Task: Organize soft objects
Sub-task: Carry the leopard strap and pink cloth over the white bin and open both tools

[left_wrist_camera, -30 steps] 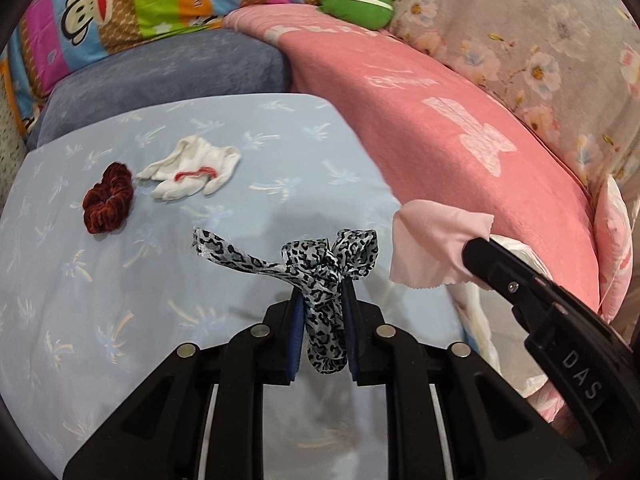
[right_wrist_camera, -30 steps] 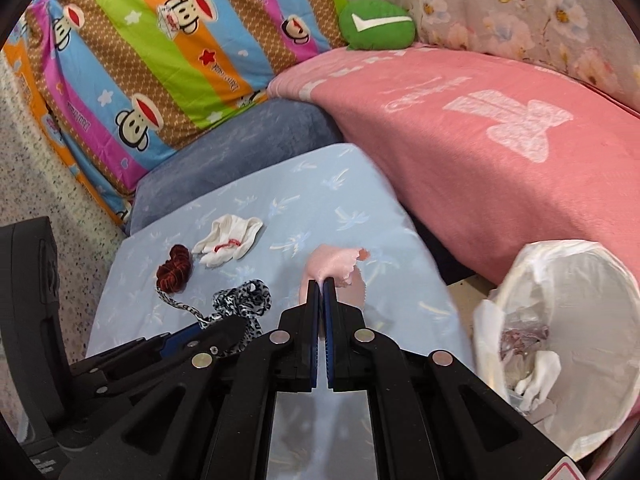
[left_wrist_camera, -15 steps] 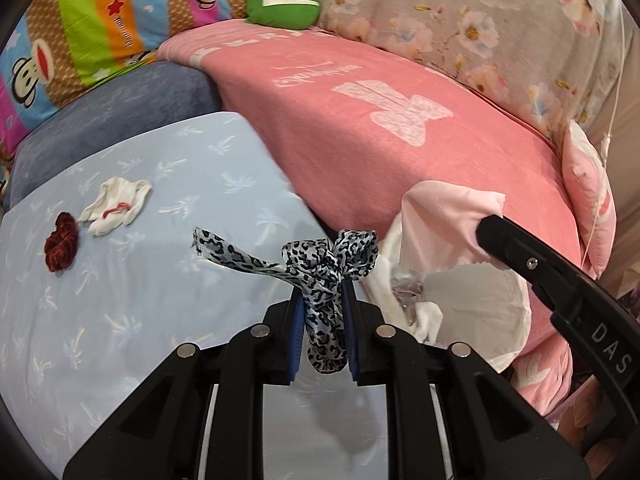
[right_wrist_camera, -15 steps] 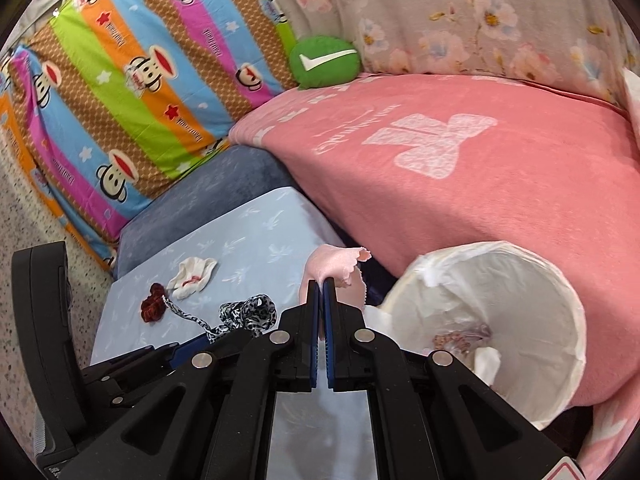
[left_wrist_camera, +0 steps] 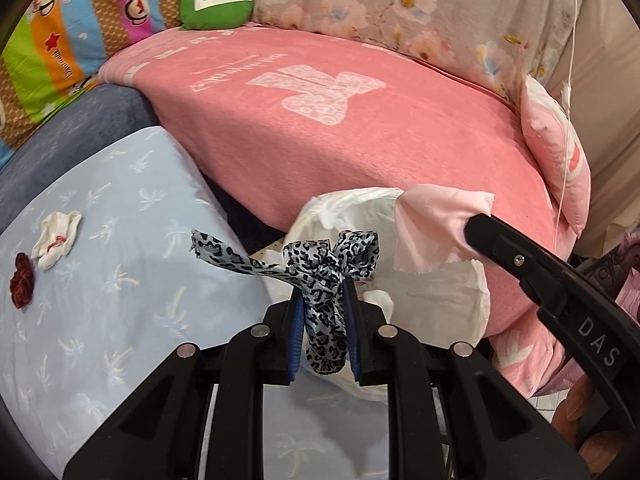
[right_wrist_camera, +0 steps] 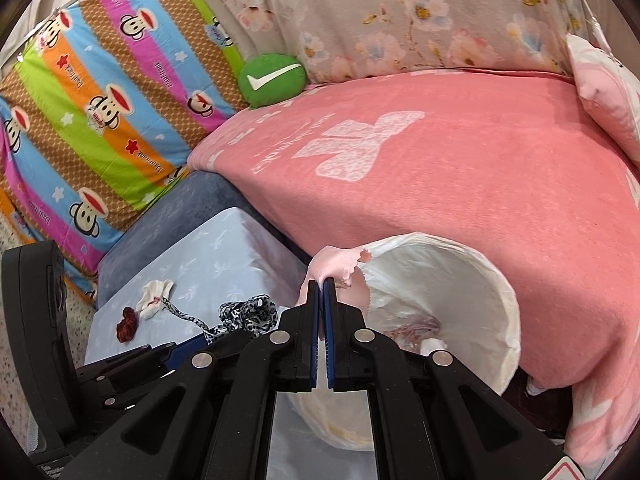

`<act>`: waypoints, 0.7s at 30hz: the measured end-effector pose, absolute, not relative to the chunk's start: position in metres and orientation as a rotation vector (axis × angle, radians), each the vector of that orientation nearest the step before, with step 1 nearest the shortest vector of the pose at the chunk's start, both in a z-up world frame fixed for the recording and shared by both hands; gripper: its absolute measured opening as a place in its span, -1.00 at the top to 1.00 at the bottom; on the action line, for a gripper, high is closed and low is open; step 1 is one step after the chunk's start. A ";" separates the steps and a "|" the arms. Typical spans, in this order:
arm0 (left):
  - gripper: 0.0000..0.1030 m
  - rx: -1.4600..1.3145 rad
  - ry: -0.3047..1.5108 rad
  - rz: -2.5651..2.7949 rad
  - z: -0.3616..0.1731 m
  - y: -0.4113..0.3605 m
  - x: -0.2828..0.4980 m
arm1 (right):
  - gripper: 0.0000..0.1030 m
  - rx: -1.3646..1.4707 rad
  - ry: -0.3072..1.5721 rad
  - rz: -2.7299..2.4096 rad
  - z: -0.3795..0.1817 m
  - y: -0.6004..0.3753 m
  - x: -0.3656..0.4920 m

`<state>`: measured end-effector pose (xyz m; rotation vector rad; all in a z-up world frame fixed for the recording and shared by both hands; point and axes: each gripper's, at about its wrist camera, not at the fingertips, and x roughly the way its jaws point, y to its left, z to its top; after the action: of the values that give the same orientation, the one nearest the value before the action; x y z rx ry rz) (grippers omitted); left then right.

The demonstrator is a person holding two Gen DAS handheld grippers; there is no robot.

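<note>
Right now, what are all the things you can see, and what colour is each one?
leopard ribbon: one, grey and black, clamped in the left gripper
pink cloth: one, pale pink, pinched in the right gripper over the bag
bag-lined bin: one, white, beside the bed, scraps inside
scrunchie: one, dark red, on the blue sheet
small glove: one, white, next to the scrunchie
blue sheet: one, light blue, left
pink blanket: one, over the bed
green cushion: one, white tick, behind the blanket
monkey-print cloth: one, striped, at the back
left gripper: black, shut
right gripper: black, shut
</note>
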<state>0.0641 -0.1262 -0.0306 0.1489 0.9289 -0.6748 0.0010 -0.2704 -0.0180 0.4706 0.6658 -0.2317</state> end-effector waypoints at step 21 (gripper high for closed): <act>-0.29 0.193 0.897 -0.685 -0.033 -0.154 0.057 | 0.82 0.495 0.652 -0.278 -0.024 -0.297 -0.015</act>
<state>0.0566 -0.1538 -0.0326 0.1932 0.8972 -0.6847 -0.0146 -0.2971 -0.0239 0.4954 0.6523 -0.2781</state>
